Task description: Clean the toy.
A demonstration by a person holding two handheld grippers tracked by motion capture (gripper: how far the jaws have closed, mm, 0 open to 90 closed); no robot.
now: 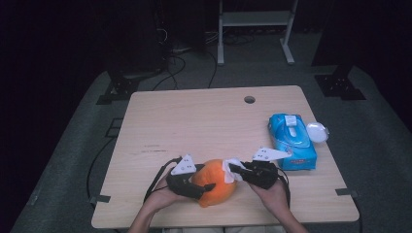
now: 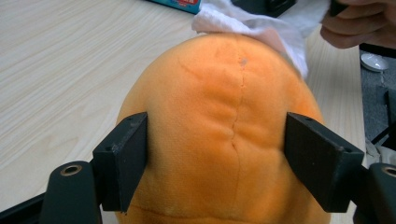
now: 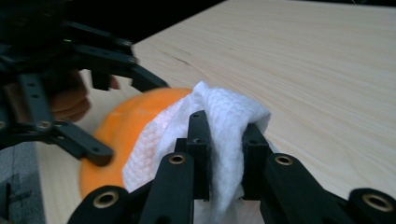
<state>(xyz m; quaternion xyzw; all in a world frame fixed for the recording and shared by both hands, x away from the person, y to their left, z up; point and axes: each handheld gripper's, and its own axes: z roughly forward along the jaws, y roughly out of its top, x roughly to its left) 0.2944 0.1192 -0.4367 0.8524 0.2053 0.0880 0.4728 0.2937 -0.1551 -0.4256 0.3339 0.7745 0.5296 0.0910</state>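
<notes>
The L gripper is clamped on both sides of the orange plush, which sits at the near table edge. The R gripper pinches a white wipe, w/ the wipe touching the plush top.

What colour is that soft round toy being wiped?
Orange, the toy has a seam down its middle; the left gripper view shows it best.

A plush toy sits at the table's near edge between 2 grippers, left and right; a wipe lies on it. A wipes pack lies right, apparently with a lid beside it.
</notes>
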